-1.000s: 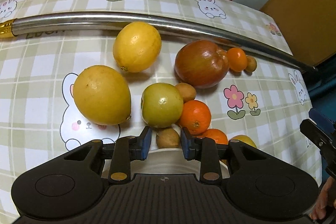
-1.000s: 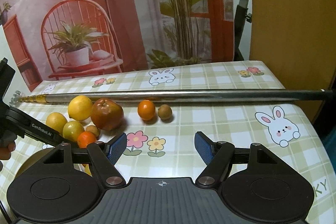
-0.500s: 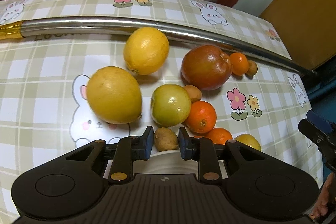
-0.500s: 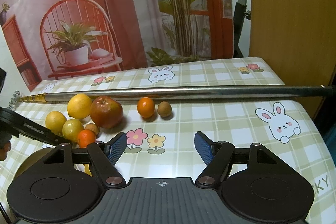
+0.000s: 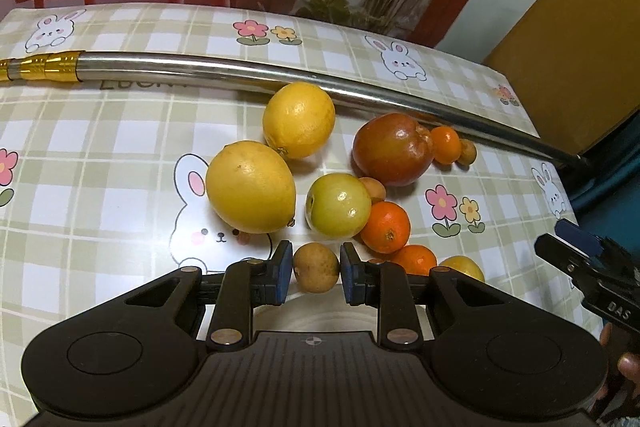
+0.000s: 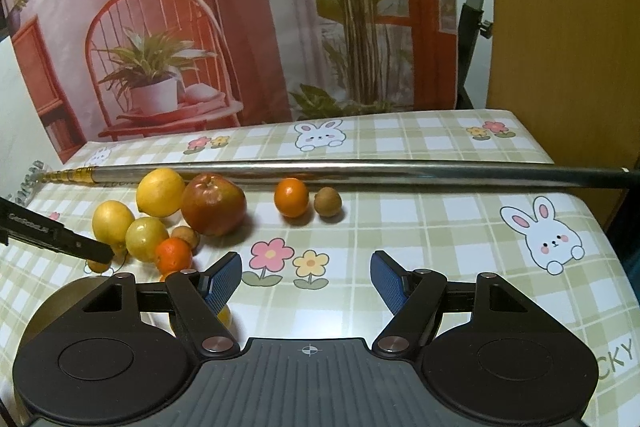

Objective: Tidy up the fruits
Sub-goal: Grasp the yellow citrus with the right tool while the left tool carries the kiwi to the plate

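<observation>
- Since a second back, the left gripper (image 5: pixel 316 273) had closed in on the small brown fruit (image 5: pixel 316 267); pads touched both sides.
- Fruit sat just past the plate (image 5: pixel 320 315) rim.
- Right gripper (image 6: pixel 306 281) hung wide, empty.
- Pick-up step, I'd guess; next up: lift onto plate.

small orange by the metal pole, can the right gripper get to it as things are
Probably yes. The right gripper is open, and only bare tablecloth lies between it and the small orange; the brown fruit sits close beside it.
</observation>
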Tool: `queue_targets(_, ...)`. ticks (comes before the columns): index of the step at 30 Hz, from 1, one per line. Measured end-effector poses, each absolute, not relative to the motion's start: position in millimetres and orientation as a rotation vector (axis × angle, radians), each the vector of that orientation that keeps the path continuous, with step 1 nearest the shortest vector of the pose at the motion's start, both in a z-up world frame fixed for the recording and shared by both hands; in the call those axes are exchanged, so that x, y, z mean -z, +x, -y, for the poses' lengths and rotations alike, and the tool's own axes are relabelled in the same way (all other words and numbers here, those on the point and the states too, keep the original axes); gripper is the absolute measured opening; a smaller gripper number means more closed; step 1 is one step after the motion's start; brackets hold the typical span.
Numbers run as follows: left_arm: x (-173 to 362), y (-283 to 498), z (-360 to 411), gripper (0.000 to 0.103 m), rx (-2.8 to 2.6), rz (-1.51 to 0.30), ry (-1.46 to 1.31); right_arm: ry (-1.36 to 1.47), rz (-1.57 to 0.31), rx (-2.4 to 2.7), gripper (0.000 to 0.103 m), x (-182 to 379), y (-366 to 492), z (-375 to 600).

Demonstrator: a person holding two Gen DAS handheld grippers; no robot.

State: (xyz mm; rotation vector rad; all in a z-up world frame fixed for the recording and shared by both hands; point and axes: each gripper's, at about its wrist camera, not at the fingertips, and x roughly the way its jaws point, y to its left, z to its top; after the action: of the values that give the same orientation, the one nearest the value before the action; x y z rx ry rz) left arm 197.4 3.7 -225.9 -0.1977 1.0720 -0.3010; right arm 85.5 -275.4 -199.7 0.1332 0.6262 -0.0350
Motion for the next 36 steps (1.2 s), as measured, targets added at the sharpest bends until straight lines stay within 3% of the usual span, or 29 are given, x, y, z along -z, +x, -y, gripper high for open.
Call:
queue_targets(21,214,146,-31,0.027,0.321,-1.0,-0.233,0.103,-0.663,-0.051,0.068,209,95,252)
queue_targets(28,224,129,-38,0.027,0.321,-1.02,-0.217,0.105,-0.738,-0.152,0.06,230,108,226)
queue_targets(33,229,120,-43,0.027,0.316,-1.033,-0.223,0.196,-0.767,-0.176,0.046,239,115,227)
queue_targets(36,232,115,-45,0.027,0.309,-1.04,-0.208,0.221,-0.78,-0.186,0.044,242,115,227)
